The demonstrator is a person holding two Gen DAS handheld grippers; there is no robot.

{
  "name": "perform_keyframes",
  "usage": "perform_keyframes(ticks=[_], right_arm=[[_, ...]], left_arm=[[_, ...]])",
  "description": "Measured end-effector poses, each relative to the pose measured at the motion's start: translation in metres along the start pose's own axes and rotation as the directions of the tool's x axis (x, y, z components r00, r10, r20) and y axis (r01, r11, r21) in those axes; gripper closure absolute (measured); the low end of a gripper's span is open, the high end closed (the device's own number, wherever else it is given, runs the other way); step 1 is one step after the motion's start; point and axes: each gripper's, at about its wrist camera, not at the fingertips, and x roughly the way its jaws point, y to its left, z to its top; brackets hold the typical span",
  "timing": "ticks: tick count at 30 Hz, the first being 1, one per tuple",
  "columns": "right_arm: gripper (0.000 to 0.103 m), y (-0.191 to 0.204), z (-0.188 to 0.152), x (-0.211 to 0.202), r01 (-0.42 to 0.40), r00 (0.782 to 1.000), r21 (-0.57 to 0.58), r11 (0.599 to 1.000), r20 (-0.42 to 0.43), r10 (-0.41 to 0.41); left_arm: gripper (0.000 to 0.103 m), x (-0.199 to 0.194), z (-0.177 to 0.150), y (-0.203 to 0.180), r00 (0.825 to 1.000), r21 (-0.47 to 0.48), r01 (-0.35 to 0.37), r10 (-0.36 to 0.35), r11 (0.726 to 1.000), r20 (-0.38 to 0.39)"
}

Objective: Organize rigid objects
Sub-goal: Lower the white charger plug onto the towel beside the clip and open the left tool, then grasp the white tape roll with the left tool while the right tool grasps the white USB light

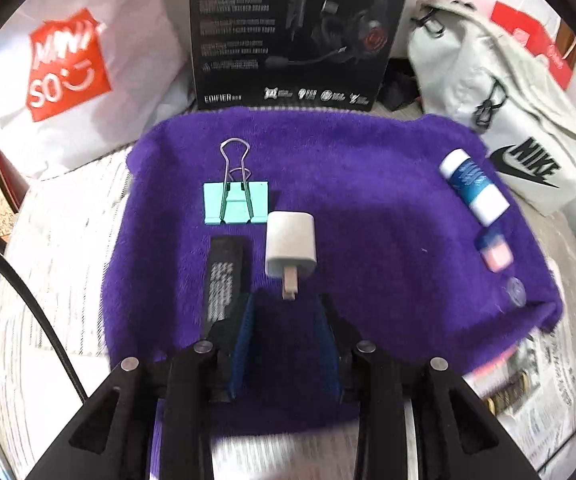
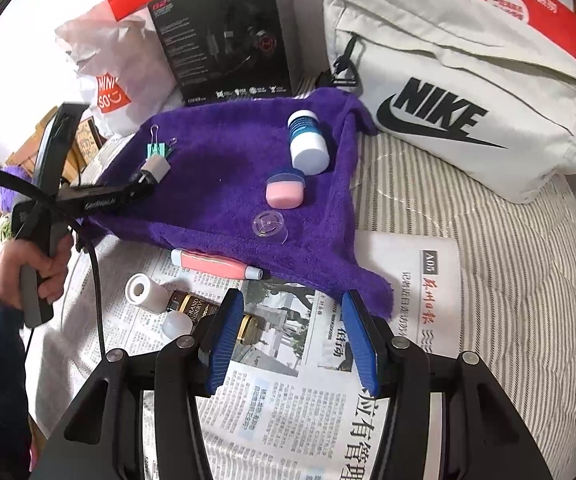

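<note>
Tilting down | left tongs (image 1: pixel 288 312) open behind charger (image 1: pixel 290 245) | towel (image 1: pixel 368 208)

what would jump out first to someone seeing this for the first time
The purple towel spread mid-scene, dotted with small items: a white charger just ahead of the left gripper, a teal clip behind it. Right of the towel lies a pale Nike bag.

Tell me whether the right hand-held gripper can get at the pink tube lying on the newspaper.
Probably yes. The right hand-held gripper is open and empty, and the pink tube lies exposed on the newspaper just beyond it, with only the purple towel's edge alongside.
</note>
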Motion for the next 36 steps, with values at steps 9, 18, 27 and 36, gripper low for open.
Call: perform_keyframes(ticks=[9,18,27,36], right_arm=[[0.047,-0.010,0.015,-0.038,0.048,0.991,0.048,0.998,0.123,-0.054],[0.040,-0.030,0.010,-0.077,0.018,0.952,0.217,0.976,0.294,-0.083],[0.040,-0.046,-0.008,-0.060,0.046,0.967,0.228,0.973,0.234,-0.100],[0.040,-0.046,-0.014,-0.038,0.066,0.981,0.193,0.979,0.166,-0.099]], left_arm=[[0.065,-0.071,-0.045,-0.056,0.988,0.107,0.132,-0.139,0.985,0.066],[0.059,-0.060,-0.082,-0.091,0.987,0.188,0.153,-0.159,0.970,0.018],[0.065,-0.033,-0.089,-0.109,0.997,0.284,0.078,-0.083,0.956,0.006],[0.076,-0.029,-0.090,-0.105,0.996,0.279,0.073,-0.084,0.957,0.028]])
